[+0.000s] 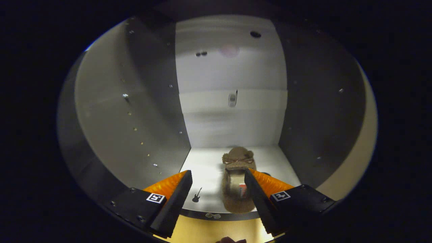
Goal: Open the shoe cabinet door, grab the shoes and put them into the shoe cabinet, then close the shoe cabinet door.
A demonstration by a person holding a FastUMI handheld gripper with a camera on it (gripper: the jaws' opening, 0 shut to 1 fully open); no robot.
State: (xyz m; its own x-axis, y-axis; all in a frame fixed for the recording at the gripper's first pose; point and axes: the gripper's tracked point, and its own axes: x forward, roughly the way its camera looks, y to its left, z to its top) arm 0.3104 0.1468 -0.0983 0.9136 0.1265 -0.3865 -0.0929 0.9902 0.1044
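I look straight into the open shoe cabinet (233,114), a pale compartment with a white floor and grey side walls. A brown fuzzy shoe (237,182) lies on the cabinet floor, toe toward the back wall, heel near the front edge. My gripper (218,175) is open, fingers spread wide. The shoe lies between them, close against the right finger (266,189) and well apart from the left finger (172,189). Neither finger presses on it.
The cabinet's left wall (135,111) carries a row of small shelf-pin holes. A small metal fitting (232,98) sits on the back wall. A small guitar-shaped mark (196,195) is on the floor left of the shoe. Yellowish ground shows below the cabinet's front edge.
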